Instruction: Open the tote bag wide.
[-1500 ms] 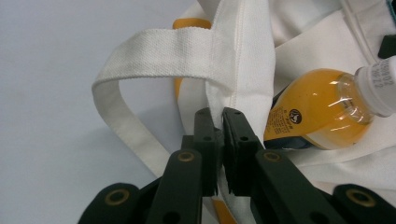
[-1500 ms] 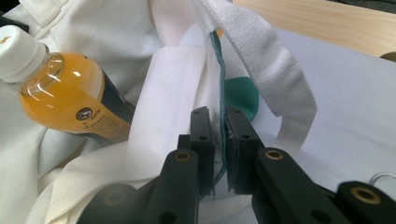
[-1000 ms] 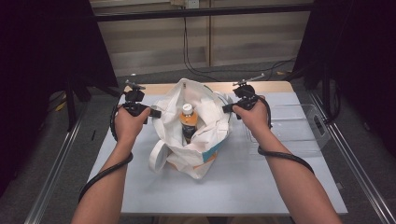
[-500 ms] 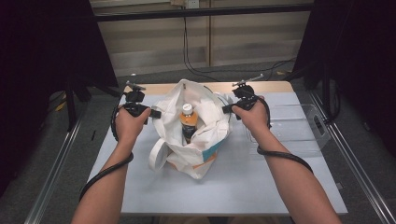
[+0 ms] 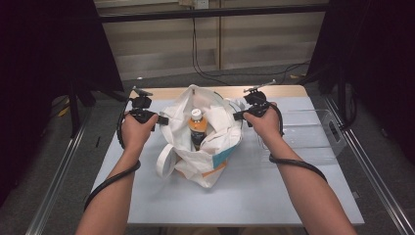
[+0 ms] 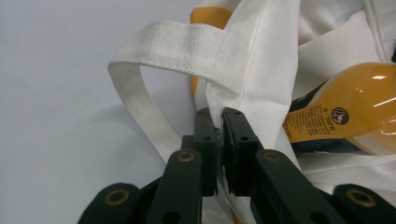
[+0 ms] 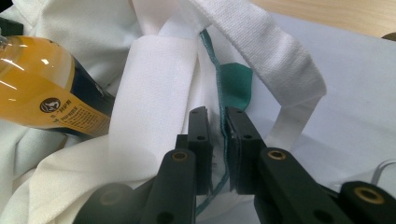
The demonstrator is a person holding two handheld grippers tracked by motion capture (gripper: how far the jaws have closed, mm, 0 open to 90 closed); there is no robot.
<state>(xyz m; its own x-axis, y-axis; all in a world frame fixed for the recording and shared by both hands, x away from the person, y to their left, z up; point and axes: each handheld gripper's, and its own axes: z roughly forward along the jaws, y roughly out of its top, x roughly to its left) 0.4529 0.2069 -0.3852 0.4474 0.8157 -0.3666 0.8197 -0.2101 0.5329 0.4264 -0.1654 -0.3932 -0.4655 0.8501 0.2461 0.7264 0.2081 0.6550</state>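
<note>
The white tote bag [image 5: 208, 134] sits mid-counter [image 5: 274, 191], unmoved over the last second, an orange drink bottle [image 5: 197, 128] upright inside. The left tool [image 6: 218, 122] and right tool [image 7: 216, 120] stay clamped on opposite rims, holding the mouth open. The bottle's label is too small to read.

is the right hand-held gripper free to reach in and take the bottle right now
Probably not: the right hand-held gripper is shut on the bag rim. The bottle stands exposed in the open mouth, so it must let go first.

Both forearms stretched forward, left hand-held gripper [image 5: 164, 120] and right hand-held gripper [image 5: 236, 116] facing each other, jaws on both pinched tight.
</note>
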